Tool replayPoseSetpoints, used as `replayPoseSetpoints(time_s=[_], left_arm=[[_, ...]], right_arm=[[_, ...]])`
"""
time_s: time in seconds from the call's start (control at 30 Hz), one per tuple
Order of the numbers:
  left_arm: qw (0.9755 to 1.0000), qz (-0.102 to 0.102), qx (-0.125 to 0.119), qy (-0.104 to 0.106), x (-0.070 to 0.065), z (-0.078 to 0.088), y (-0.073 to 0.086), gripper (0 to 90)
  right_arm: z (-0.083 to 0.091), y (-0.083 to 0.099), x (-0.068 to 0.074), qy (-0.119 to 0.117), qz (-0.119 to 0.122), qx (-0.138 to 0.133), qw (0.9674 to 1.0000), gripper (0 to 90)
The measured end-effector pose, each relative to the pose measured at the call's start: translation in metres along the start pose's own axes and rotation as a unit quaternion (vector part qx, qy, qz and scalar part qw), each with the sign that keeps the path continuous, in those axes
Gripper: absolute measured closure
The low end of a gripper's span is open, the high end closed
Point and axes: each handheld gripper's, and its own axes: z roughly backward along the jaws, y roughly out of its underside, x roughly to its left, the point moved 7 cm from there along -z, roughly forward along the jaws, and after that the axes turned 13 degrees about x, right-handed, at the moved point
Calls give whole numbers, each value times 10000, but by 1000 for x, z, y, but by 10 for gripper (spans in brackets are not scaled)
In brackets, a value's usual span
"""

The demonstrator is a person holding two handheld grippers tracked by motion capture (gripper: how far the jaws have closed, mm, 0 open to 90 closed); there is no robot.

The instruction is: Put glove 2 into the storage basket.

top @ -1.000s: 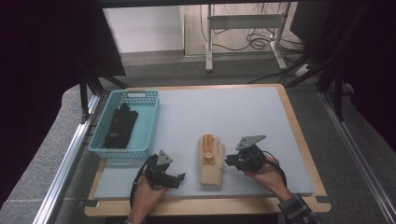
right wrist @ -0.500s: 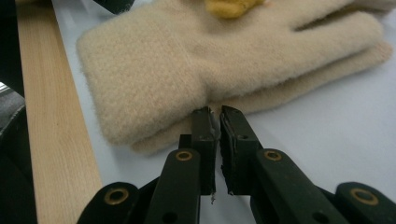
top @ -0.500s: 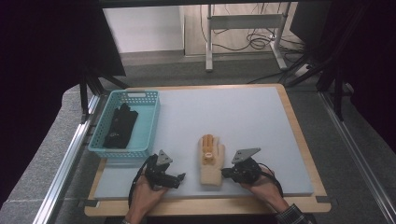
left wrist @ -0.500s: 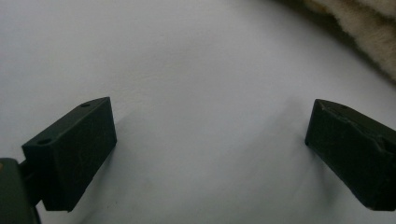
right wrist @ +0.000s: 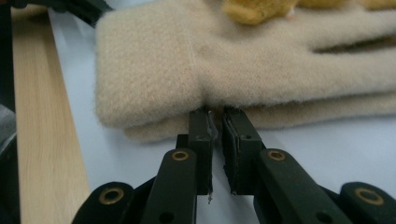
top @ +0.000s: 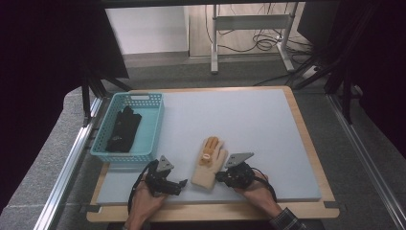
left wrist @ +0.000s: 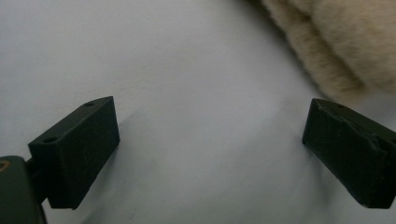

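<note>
A beige fleece glove lies flat on the grey mat, cuff toward me, with an orange-yellow patch on its back. My right gripper lies low at the glove's right side. In the right gripper view its jaws stand nearly together, having just opened a trifle. Their tips touch the glove's edge with nothing visibly between them. My left gripper rests left of the cuff. Its jaws are wide open over bare mat, with the glove's fuzzy edge just beyond the right jaw.
A turquoise basket at the left holds a black glove. The grey mat lies on a wooden board whose front edge runs under both hands. Aluminium rails flank the table.
My right gripper has slid left and down, from beside the glove's fingers to the glove's edge by the cuff. The left gripper and the glove have stayed put.
</note>
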Motion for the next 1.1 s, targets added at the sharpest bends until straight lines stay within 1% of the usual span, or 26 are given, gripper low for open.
replayPoseSetpoints(time_s=[0.1, 0.33, 0.4, 0.5, 0.6, 0.7, 0.83, 1.0, 1.1], left_arm=[[10000, 35, -28, -14, 2, 1, 2, 47], [10000, -11, -36, 16, 6, 3, 5, 76], [10000, -18, -29, 7, 6, 3, 5, 74], [10000, -11, -29, 13, 6, 3, 5, 73], [10000, -7, -29, 18, 6, 3, 5, 73], [10000, -5, -34, 17, 6, 3, 5, 73], [10000, 8, -53, 3, 6, 3, 5, 74], [10000, 25, -74, 6, 6, 3, 5, 73], [10000, 33, -83, 13, 6, 3, 5, 73]], right_arm=[[-6, -8, 2, 42, 3, -24, 10000, 806], [-20, -26, 3, 223, 19, -91, 9997, 804], [-24, -31, 2, 240, -29, -122, 9996, 803], [-28, -37, 1, 277, -39, -150, 9995, 802], [-31, -41, 1, 248, -72, -159, 9995, 797], [-28, -38, 0, 176, -126, -166, 9996, 784], [-18, -32, -2, 221, -172, -214, 9994, 756], [0, -24, -14, 428, -244, -325, 9983, 684], [10, -19, -20, 531, -305, -343, 9975, 638]])
